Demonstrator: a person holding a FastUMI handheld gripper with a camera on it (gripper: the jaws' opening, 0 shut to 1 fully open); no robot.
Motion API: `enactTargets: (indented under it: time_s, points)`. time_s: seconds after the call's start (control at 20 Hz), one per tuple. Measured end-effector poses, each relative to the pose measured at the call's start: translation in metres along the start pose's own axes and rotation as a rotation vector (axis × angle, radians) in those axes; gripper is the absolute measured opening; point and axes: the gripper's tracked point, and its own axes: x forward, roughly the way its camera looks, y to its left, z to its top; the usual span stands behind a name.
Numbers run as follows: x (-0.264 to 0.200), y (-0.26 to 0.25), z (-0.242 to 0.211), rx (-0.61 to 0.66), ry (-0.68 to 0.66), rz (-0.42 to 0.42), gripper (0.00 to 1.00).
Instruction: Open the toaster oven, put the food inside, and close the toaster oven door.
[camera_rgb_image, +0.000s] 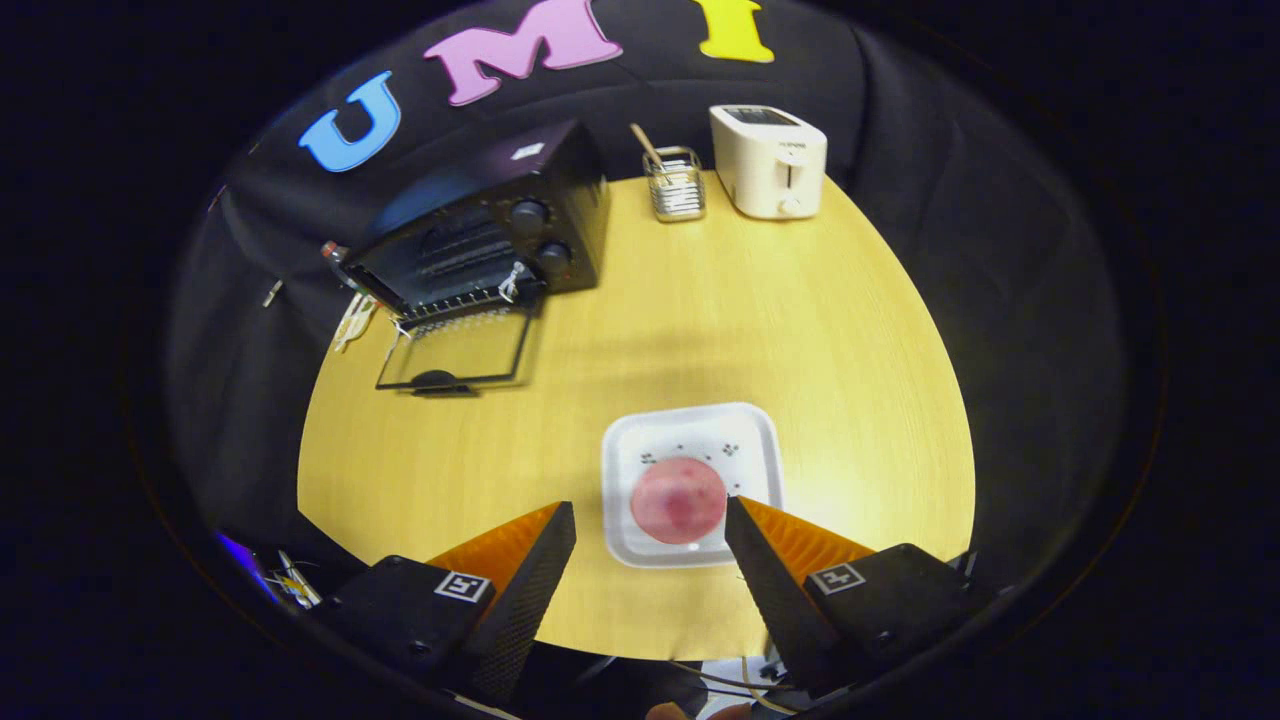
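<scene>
The claw (650, 515) stands wide open with nothing in it, its two fingers spread to either side of the food (678, 500). That is the relation the next move turns on: the food, a round pinkish piece, lies between the fingertips, a little nearer the right finger (765, 560) than the left one (535, 560). I cannot tell whether the right tip is touching it or only just beside it. The food has no long axis to speak of, so the angle of the grip matters little; closing in straight should do.

It sits on a white square plate (740, 430), toward the plate's near edge, and the plate rests on the yellow surface (850, 350). A few dark specks lie on the plate beyond the food.

The oven (490, 230) stands well apart, ahead and to the left of the fingers, at the far side of the surface. Its door (455, 350) is already down, lying open toward the claw, so the first step looks done and picking up the food comes next. From the grasp, the carry will run forward and leftward over the open door.

Beyond, to the right of the oven, stand a small wire holder (677, 185) and a white toaster (770, 160), both clear of that path.
</scene>
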Motion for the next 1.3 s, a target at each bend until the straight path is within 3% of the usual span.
enactTargets:
  time_s: [0.25, 0.3, 0.45, 0.55, 0.65, 0.8, 0.9, 1.1, 1.3]
  points:
    - [0.049, -0.059, -0.008, 0.007, 0.104, -0.037, 0.99]
    - [0.058, -0.065, -0.01, 0.005, 0.128, -0.041, 0.89]
    - [0.084, -0.071, -0.012, -0.021, 0.188, -0.033, 0.86]
    - [0.095, -0.075, -0.016, -0.058, 0.228, -0.049, 0.67]
    - [0.102, -0.081, -0.023, -0.132, 0.256, -0.092, 0.67]
    - [0.103, -0.078, -0.018, -0.135, 0.256, -0.058, 0.33]
    - [0.105, -0.074, -0.023, -0.128, 0.286, 0.03, 0.09]
    - [0.103, -0.071, -0.02, -0.03, 0.283, 0.156, 0.05]
    - [0.084, -0.058, -0.017, 0.209, 0.249, 0.335, 0.05]
